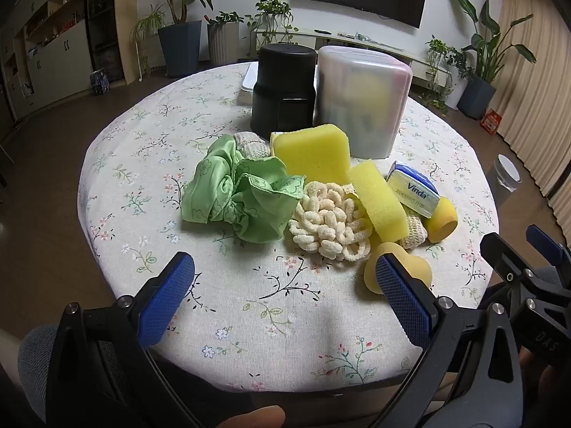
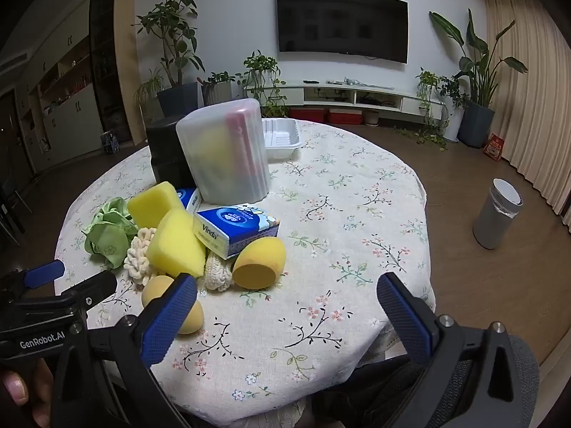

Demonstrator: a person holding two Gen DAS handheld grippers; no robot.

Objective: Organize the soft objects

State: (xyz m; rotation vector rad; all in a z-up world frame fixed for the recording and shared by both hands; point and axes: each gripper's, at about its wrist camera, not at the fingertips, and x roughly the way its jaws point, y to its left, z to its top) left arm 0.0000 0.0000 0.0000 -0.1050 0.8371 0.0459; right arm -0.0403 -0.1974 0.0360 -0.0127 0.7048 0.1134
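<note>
Both tools hung just off the near edge of the bench [image 1: 117,164], and neither had anything in it. The left tool [image 1: 285,285] stood wide open over bare flowered cloth, its blue pads [image 1: 162,306] well apart. The right tool [image 2: 287,306] was spread just as wide, closer to the right-hand edge.

The soft things lay heaped together around the middle of the bench, likely tipped out there to be sorted. A crumpled green cloth [image 1: 239,196] sat on the left of the heap. Beside it lay a cream looped scrubber [image 1: 330,224], and a yellow sponge [image 1: 378,201] leaned across that one's right side. A bigger yellow sponge block [image 1: 312,151] stood propped behind them. A Vinda tissue pack [image 2: 235,228] rested on the pile's right side, with an orange egg-shaped puff [image 2: 258,262] touching its near corner. A second puff [image 1: 396,267] lay nearest the front edge, partly hidden by a finger of the left tool.

Toward the far edge stood a black canister [image 1: 283,89] and a frosted plastic box [image 1: 362,101], side by side and upside down as far as I could tell. A white tray [image 2: 280,137] sat beyond them. My guess was that these waited to receive the soft things.
</note>
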